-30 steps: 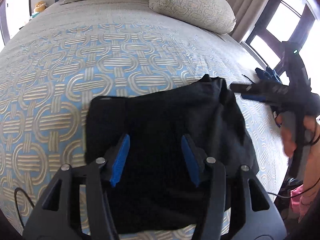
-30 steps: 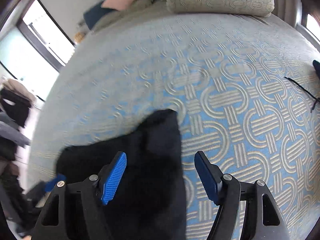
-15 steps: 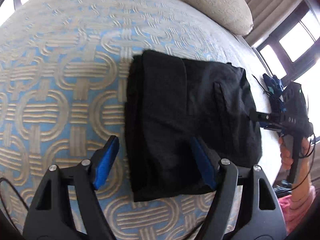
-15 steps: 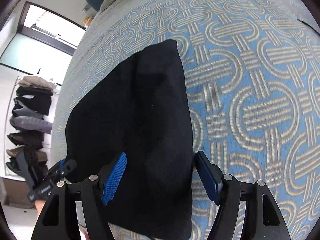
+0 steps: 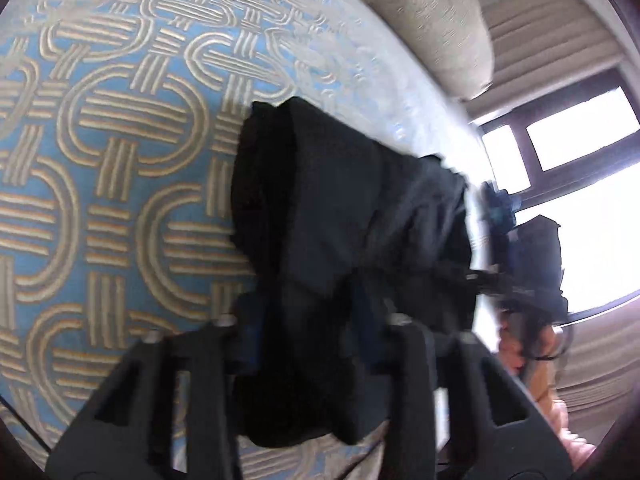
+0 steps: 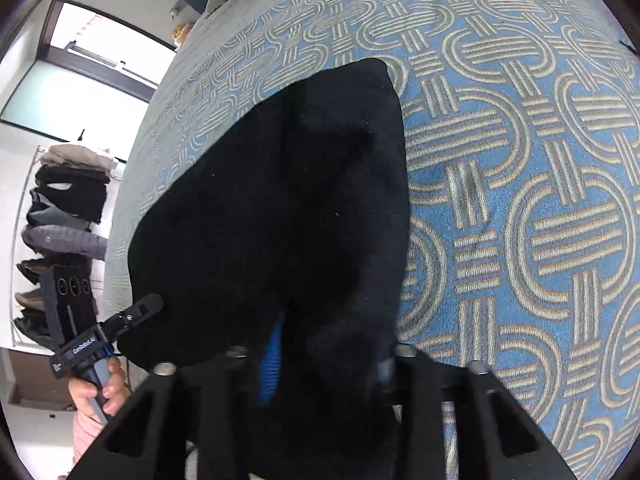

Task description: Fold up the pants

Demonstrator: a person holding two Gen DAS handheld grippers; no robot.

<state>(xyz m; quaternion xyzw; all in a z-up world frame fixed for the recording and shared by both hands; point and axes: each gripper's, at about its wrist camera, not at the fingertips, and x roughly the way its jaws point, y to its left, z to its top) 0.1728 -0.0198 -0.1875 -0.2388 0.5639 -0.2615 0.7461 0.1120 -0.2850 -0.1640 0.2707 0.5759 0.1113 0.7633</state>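
The folded black pants [image 5: 340,216] lie on the blue patterned bedspread [image 5: 120,152]. My left gripper [image 5: 310,328] is shut on their near edge, with cloth bunched between the blue pads and lifted off the bed. In the right wrist view the pants [image 6: 280,208] fill the middle. My right gripper [image 6: 326,364] is shut on the other near edge, cloth draped over its fingers. The right gripper also shows in the left wrist view [image 5: 492,280], at the pants' right side. The left gripper also shows in the right wrist view [image 6: 132,316], at the left.
A patterned pillow [image 5: 436,28] lies at the head of the bed. Curtains and a bright window [image 5: 568,152] stand to the right. A rack with stacked clothes [image 6: 64,208] stands beyond the bed's left edge. A small blue item [image 5: 500,208] lies near the bed's right edge.
Both grippers have closed from open onto the near edges of the pants. The cloth has bunched up and lifted off the bedspread.
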